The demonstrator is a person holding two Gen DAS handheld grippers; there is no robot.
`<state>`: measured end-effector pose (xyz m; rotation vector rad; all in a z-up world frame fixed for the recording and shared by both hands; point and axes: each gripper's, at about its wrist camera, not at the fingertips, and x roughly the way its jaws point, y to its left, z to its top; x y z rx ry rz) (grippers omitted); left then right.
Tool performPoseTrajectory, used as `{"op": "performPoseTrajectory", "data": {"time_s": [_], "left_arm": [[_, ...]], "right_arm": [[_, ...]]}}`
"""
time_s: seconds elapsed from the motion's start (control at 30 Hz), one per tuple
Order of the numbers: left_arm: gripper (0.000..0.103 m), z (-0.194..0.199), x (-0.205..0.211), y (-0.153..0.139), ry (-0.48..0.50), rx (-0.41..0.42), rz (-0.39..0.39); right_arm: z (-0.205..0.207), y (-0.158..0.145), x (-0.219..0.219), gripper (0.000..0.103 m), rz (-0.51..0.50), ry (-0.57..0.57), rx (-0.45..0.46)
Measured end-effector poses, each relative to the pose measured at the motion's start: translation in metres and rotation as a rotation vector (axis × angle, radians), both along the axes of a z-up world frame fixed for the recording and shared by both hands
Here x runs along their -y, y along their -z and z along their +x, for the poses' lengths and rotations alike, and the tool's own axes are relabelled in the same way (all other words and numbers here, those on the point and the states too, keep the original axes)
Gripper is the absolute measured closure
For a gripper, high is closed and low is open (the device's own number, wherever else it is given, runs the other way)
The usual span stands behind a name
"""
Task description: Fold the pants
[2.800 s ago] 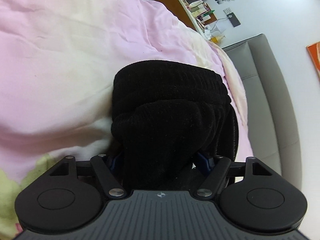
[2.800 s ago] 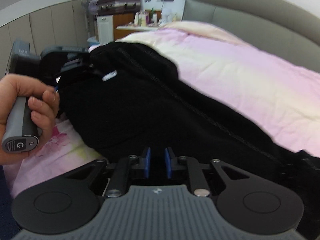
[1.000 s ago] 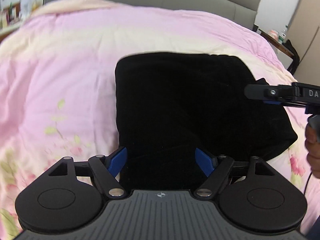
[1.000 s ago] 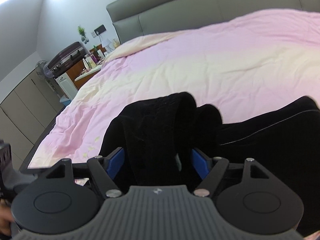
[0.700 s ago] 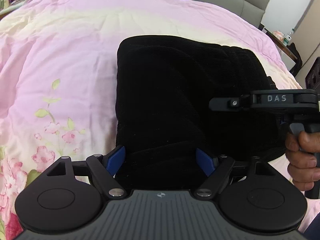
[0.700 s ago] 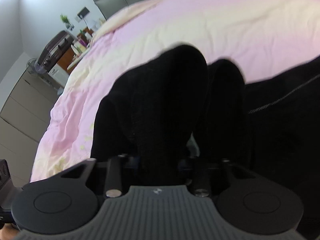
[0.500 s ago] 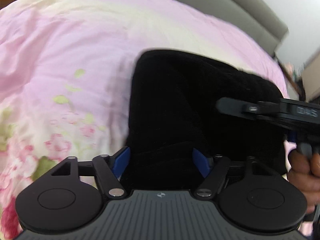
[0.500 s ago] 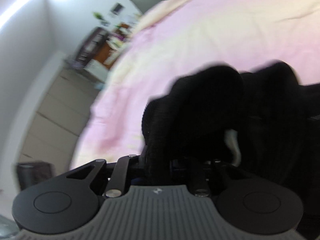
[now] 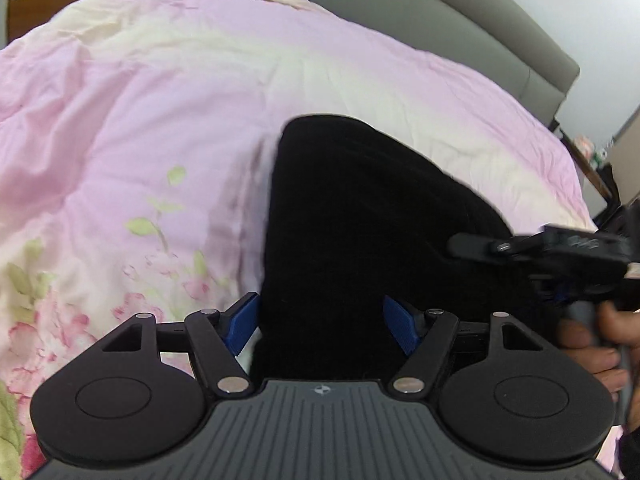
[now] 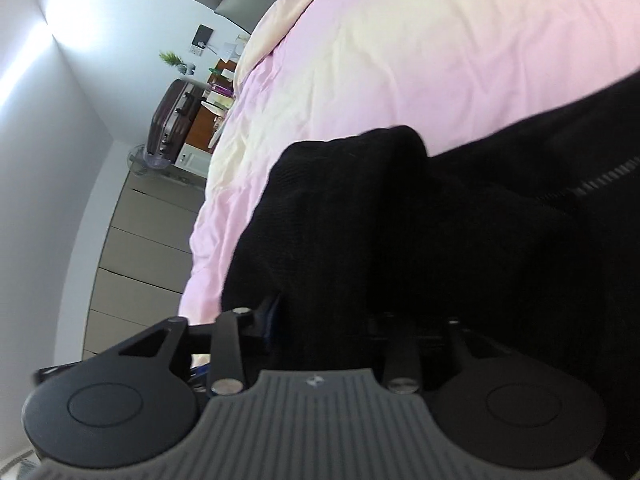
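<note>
A: Item one, left gripper (image 9: 320,322)?

B: I log its jaws apart and opening. The blue pads (image 9: 241,322) flank a fold of the black pants (image 9: 352,220); whether they press the cloth I cannot tell, as the left pad shows a sliver of quilt beside the fabric.

A: Item two, right gripper (image 10: 332,320)?

B: I see its jaws opening, with pants (image 10: 400,220) cloth bunched between them. The pads are buried under the fabric, so I cannot tell if they grip. In the left view this gripper (image 9: 560,248) enters from the right edge, lying over the pants, held by a hand (image 9: 596,340) at lower right.

A: Item three, pants, location?

B: Folded black bundle, centre of the left view, lying on the quilt (image 9: 140,100), running from the jaws toward the upper middle.

A: Surroundings?

B: Pink floral quilt, flowers at lower left; grey headboard (image 9: 460,20) along the top. In the right view, a suitcase (image 10: 170,120) and drawers (image 10: 144,248) at left.
</note>
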<state>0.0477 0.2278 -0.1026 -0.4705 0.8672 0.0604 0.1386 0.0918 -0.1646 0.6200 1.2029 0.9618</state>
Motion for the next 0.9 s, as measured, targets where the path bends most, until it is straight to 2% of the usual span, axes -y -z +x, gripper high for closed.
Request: {"op": "performPoseTrajectory", "data": {"time_s": [0.03, 0.07, 0.1, 0.17, 0.27, 0.33, 0.37, 0.43, 0.5, 0.53, 0.6, 0.67, 0.73, 0.8, 0.9], "left_arm": [[0.018, 0.000, 0.003, -0.001, 0.006, 0.000, 0.014], [0.017, -0.001, 0.007, -0.003, 0.013, 0.001, 0.027], [0.017, -0.001, 0.009, -0.004, 0.017, -0.001, 0.035], [0.017, -0.001, 0.010, -0.006, 0.021, -0.002, 0.033], [0.017, 0.000, 0.009, -0.004, 0.020, -0.004, 0.028], [0.017, 0.000, 0.006, -0.004, 0.014, -0.008, 0.011], [0.016, 0.000, 0.005, -0.003, 0.012, -0.010, 0.002], [0.016, 0.001, 0.003, -0.002, 0.009, -0.011, -0.010], [0.016, 0.002, 0.003, -0.001, 0.012, -0.012, -0.008], [0.016, 0.002, 0.003, -0.001, 0.012, -0.013, -0.005], [0.015, 0.001, 0.002, -0.001, 0.009, -0.014, -0.010], [0.015, 0.001, 0.000, 0.000, 0.003, -0.016, -0.025], [0.015, 0.002, 0.000, 0.000, 0.000, -0.018, -0.029], [0.015, 0.003, 0.001, 0.000, 0.004, -0.018, -0.017], [0.015, 0.004, 0.005, 0.000, 0.014, -0.017, -0.001]], "right_arm": [[-0.003, -0.002, 0.005, 0.047, 0.008, -0.017, -0.002], [-0.004, -0.004, 0.012, 0.038, 0.030, -0.035, -0.008], [-0.003, -0.005, 0.019, 0.036, 0.041, -0.026, -0.011], [0.004, -0.002, 0.031, 0.035, 0.068, 0.051, -0.052], [0.022, 0.009, 0.041, 0.035, 0.140, 0.176, -0.191], [0.031, 0.014, 0.033, 0.035, 0.152, 0.193, -0.267], [0.035, 0.014, 0.027, 0.032, 0.149, 0.195, -0.288], [0.043, 0.014, 0.014, 0.029, 0.097, 0.219, -0.330], [0.051, 0.014, 0.005, 0.030, 0.006, 0.232, -0.378], [0.052, 0.011, 0.004, 0.038, -0.047, 0.229, -0.394], [0.050, 0.000, 0.009, 0.041, -0.065, 0.207, -0.375], [0.046, -0.019, 0.017, 0.039, -0.101, 0.182, -0.283], [0.039, -0.032, 0.031, 0.033, -0.164, 0.183, -0.213], [0.035, -0.035, 0.044, 0.031, -0.193, 0.186, -0.200], [0.036, -0.025, 0.049, 0.027, -0.192, 0.208, -0.238]]}}
